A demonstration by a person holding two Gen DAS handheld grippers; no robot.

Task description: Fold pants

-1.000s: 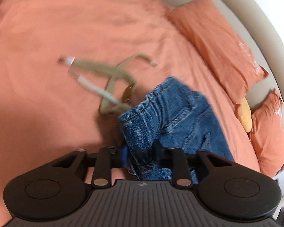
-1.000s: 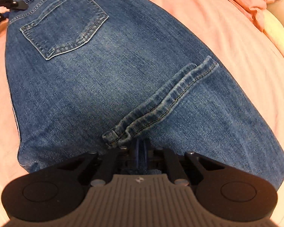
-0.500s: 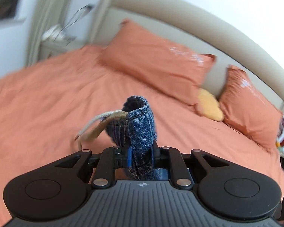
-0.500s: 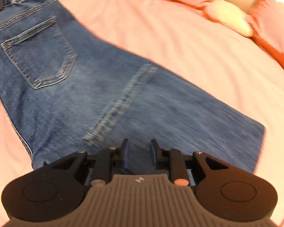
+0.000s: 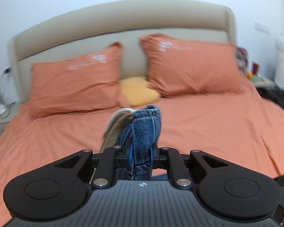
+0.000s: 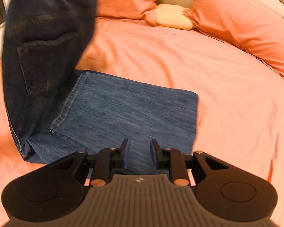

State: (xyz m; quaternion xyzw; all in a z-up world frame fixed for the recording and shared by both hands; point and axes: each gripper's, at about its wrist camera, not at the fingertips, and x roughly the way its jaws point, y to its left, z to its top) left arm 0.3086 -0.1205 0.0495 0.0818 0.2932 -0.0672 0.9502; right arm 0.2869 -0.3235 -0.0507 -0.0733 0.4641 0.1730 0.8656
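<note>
left tool [image 5: 140, 156]: clamped on the lifted waistband of the pants [image 6: 123, 113].
right tool [image 6: 139, 156]: fingers apart, empty, above the denim.
pants: legs flat on bed [image 6: 227, 98], upper part hanging raised.
progress: fold midway; top not yet laid down.

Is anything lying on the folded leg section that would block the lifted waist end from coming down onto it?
Nothing visible does. The left gripper holds the waist end of the jeans raised; the denim flat on the bed is bare. The open right gripper hovers over its near edge and may need to move aside.
</note>
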